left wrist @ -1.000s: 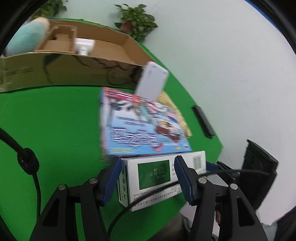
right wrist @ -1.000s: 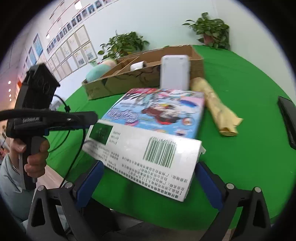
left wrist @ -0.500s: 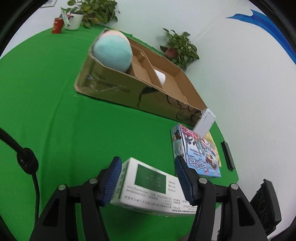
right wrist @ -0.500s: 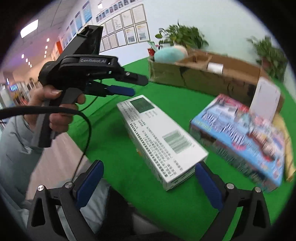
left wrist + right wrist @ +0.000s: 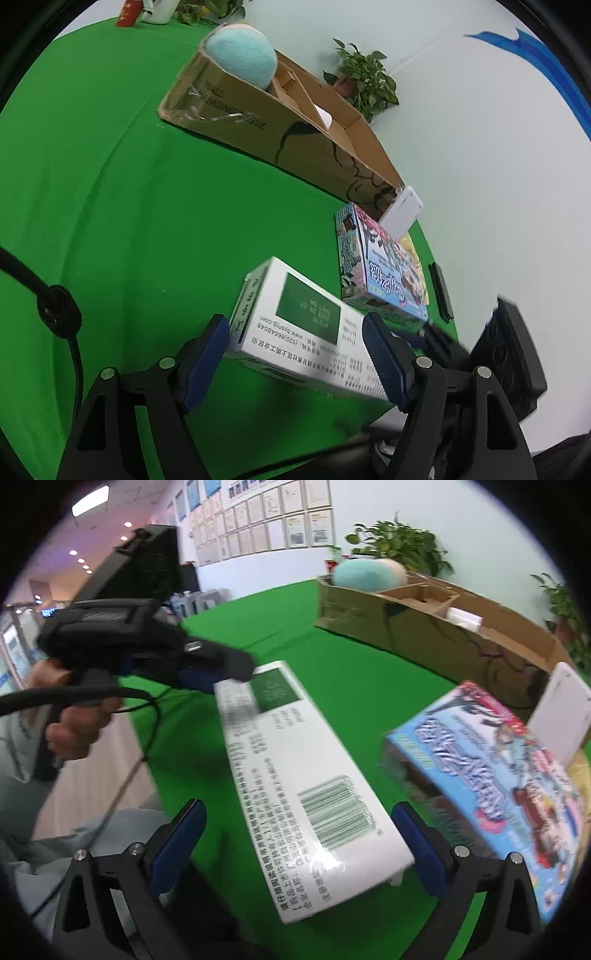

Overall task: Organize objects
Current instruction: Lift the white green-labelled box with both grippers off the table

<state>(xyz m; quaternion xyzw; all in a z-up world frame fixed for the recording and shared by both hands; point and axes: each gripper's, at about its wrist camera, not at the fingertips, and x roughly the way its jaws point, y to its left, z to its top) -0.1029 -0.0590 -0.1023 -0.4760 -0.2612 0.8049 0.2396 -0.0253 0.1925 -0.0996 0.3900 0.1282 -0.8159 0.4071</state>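
Observation:
A long white medicine box (image 5: 306,332) with a green panel and a barcode is held above the green table. My left gripper (image 5: 295,354) is shut on one end of it. The box also shows in the right wrist view (image 5: 306,786), where its barcode end lies between my right gripper's (image 5: 299,845) wide-open blue fingers, touching neither. The left gripper body (image 5: 140,642) shows there at the box's far end. A colourful cartoon box (image 5: 380,269) (image 5: 491,771) lies on the table to the right.
A long divided cardboard box (image 5: 280,122) (image 5: 424,627) stands at the back, holding a teal plush ball (image 5: 240,55) and a small white item (image 5: 463,618). A white flat device (image 5: 400,212) leans on it. A black bar (image 5: 439,291) lies near the table edge.
The left gripper has carried the white box left and away from the cartoon box, and turned it. The right gripper stayed open around its barcode end. Both views swung towards the cardboard box.

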